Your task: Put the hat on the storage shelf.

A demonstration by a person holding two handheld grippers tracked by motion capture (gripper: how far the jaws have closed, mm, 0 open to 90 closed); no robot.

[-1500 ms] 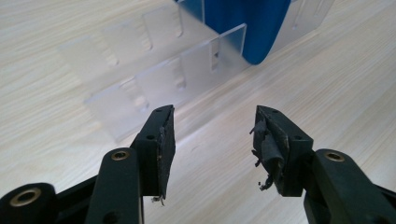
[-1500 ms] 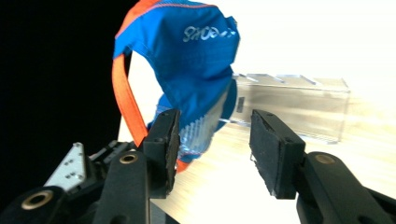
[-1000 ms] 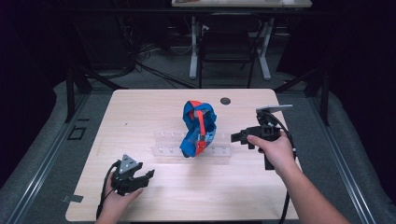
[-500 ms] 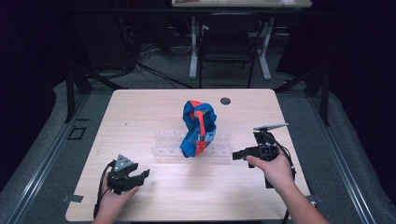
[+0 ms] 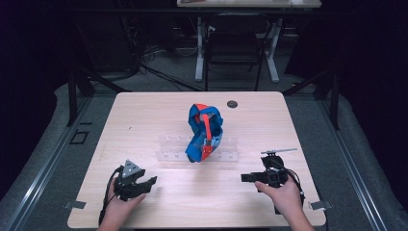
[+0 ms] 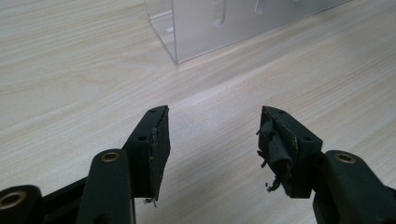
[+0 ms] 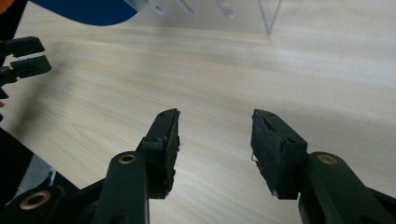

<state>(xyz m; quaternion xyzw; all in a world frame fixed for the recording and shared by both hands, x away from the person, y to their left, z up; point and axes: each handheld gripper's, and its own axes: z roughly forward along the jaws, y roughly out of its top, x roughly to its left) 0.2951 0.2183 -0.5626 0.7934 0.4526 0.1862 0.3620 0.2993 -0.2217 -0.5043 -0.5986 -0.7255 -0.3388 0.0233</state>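
Down toward the near right of the light wooden table (image 5: 159, 110) my right gripper (image 5: 246, 177) has come, its jaws just narrowing on nothing; my left gripper (image 5: 153, 181) rests gaping, empty. Ahead, unobstructed, the blue-and-red fabric strap (image 5: 204, 132) drapes over the clear acrylic rack (image 5: 226, 153); I'd approach low, avoiding the rack's walls.

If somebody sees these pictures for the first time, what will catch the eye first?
The blue and red cloth item stands out, bunched up at the middle of the pale wooden table on a clear plastic rack. Nearer the person, the left gripper and right gripper rest open, holding nothing.
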